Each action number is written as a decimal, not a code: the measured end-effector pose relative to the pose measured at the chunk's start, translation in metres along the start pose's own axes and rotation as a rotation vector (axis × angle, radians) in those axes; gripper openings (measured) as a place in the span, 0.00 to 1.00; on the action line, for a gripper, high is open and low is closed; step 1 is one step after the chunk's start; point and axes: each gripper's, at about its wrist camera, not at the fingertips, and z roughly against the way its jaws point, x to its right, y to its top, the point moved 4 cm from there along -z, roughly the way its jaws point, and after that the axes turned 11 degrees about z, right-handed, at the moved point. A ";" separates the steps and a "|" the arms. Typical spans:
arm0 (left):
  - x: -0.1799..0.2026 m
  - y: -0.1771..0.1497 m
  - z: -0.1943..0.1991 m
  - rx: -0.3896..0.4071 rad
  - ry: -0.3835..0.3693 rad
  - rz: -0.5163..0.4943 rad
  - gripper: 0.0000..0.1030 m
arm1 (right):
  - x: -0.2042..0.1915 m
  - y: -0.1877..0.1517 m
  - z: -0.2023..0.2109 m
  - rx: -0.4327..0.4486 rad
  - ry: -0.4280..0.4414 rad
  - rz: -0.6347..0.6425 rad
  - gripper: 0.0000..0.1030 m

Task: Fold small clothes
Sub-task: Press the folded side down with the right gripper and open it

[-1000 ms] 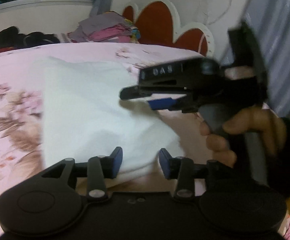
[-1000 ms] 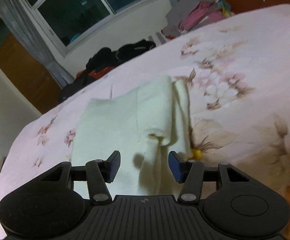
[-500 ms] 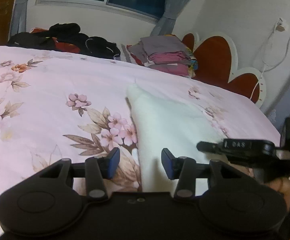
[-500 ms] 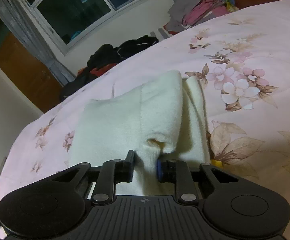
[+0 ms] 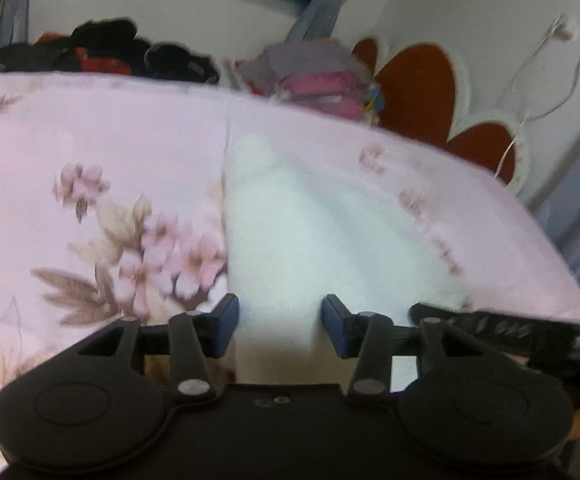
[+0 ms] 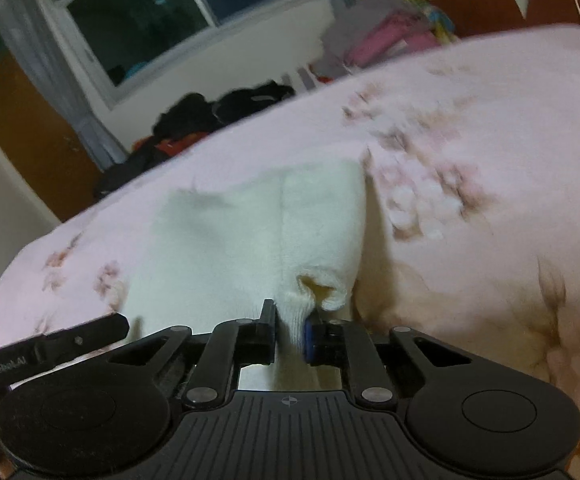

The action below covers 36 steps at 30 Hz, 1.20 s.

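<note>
Two hand-held grippers work over one cream-white knitted garment [image 6: 250, 240] that lies on a pink floral bedspread [image 6: 489, 160]. Right gripper [image 6: 290, 332]: jaws closing, with a bunched fold of the garment's near edge pinched between the pads; a small rolled opening in the knit sits just beyond its blue pad. Left gripper [image 5: 280, 330]: jaws opening, blue pads apart, the garment [image 5: 309, 220] visible in the gap between them, no pad pressing on it. In the left wrist view the garment runs away from the gripper across the bedspread [image 5: 90, 140], and the right gripper [image 5: 489, 324] enters at the right edge. Beyond the bed: a stack of folded clothes [image 5: 321, 80], a dark clothes heap [image 5: 130, 52], a red heart-shaped headboard [image 5: 417, 80]. Left view blurred.
</note>
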 end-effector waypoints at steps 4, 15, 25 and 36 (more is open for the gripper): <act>-0.007 -0.003 -0.003 -0.016 -0.006 0.018 0.47 | 0.006 0.001 0.015 -0.003 0.019 -0.038 0.14; -0.010 -0.018 -0.001 -0.037 -0.007 0.015 0.47 | -0.006 -0.056 0.062 -0.080 -0.039 0.024 0.14; -0.007 -0.011 0.015 -0.031 0.001 -0.015 0.46 | -0.007 -0.048 0.075 -0.062 -0.157 0.056 0.14; 0.007 0.047 -0.005 0.031 0.002 0.052 0.47 | -0.007 0.042 0.038 0.053 -0.136 0.030 0.15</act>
